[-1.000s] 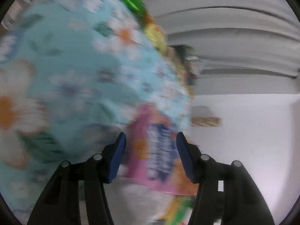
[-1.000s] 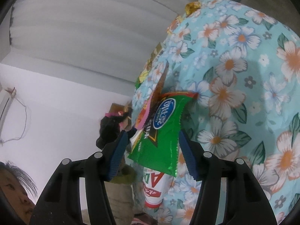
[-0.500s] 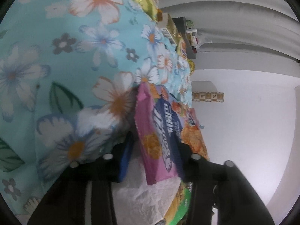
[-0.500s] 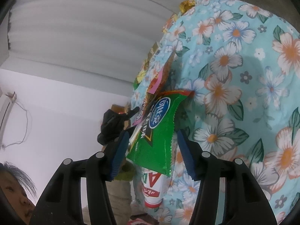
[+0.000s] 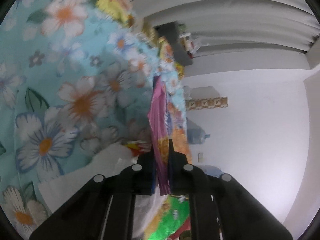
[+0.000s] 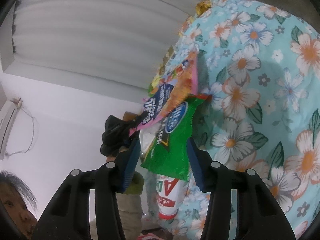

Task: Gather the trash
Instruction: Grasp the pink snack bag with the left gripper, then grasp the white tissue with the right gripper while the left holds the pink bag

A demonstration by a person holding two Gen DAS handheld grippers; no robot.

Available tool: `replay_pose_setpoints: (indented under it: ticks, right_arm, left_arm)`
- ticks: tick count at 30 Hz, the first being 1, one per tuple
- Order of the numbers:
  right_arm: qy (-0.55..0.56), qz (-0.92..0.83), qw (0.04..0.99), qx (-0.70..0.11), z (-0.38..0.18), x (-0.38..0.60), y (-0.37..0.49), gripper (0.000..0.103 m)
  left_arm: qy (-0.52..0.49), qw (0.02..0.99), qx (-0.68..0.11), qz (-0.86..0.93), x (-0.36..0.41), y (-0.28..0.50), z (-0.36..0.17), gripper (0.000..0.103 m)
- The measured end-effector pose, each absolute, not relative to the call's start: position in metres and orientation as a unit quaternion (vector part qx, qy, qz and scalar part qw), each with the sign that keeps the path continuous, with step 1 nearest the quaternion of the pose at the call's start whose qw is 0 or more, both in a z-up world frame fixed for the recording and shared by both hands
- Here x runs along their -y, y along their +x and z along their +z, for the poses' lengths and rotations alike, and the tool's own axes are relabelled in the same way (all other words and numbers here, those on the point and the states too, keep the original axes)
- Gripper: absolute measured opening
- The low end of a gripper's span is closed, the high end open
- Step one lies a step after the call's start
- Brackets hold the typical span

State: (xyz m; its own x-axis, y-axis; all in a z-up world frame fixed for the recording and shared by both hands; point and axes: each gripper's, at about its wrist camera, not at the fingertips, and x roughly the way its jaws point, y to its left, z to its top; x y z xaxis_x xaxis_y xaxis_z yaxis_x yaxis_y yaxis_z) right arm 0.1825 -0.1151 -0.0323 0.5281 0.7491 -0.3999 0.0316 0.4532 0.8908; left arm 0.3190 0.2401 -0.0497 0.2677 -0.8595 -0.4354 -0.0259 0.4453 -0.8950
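My left gripper [image 5: 161, 160] is shut on a pink snack wrapper [image 5: 160, 128], seen edge-on against the floral blue tablecloth [image 5: 70, 84]. The same pink wrapper [image 6: 160, 104] shows in the right wrist view, held by the black left gripper [image 6: 128, 126]. My right gripper [image 6: 163, 156] is open, its blue pads on either side of a green snack wrapper [image 6: 172, 144] that lies on the tablecloth [image 6: 260, 100]. A white and red bottle [image 6: 170, 196] lies under the green wrapper.
More wrappers lie along the cloth's far edge [image 5: 112, 6], and a gold one [image 6: 203, 7] at the top. White crumpled paper [image 5: 112, 160] and a green packet [image 5: 172, 214] lie near the left gripper. A person's face [image 6: 14, 204] is at lower left.
My left gripper has closed on the pink wrapper and pulled it up off the cloth. My right gripper has stayed open around the green wrapper.
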Motion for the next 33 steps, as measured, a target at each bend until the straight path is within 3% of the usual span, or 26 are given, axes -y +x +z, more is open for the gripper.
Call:
replay_pose_setpoints:
  ticks: [9,13,16,24,26,27,33]
  right_arm:
    - [0.319,0.293,0.777,-0.457,0.013,0.056,0.207,0.049]
    - [0.215,0.301,0.795,-0.481,0.029,0.009,0.227,0.064]
    - [0.132,0.312,0.798,-0.499,0.032,-0.030,0.242,0.069]
    - [-0.069,0.315,0.773,-0.546,0.005,-0.129,0.277,0.070]
    - [-0.098,0.297,0.765,-0.564,-0.010,-0.140,0.283,0.067]
    - [-0.101,0.292,0.761,-0.571,-0.016,-0.143,0.286,0.059]
    - [-0.103,0.279,0.752,-0.588,-0.036,-0.144,0.287,0.035]
  left_arm:
    - [-0.445,0.729,-0.416,-0.312,-0.262,0.307,-0.002,0.006]
    - [-0.470,0.738,-0.387,-0.291,-0.287,0.304,0.004,0.006]
    - [-0.482,0.740,-0.381,-0.273,-0.301,0.302,0.001,0.006]
    - [-0.493,0.747,-0.384,-0.226,-0.331,0.297,-0.014,0.006]
    - [-0.495,0.747,-0.383,-0.223,-0.333,0.297,-0.017,0.006]
    - [-0.496,0.747,-0.383,-0.221,-0.335,0.296,-0.018,0.006]
    - [-0.495,0.750,-0.381,-0.215,-0.341,0.295,-0.023,0.006]
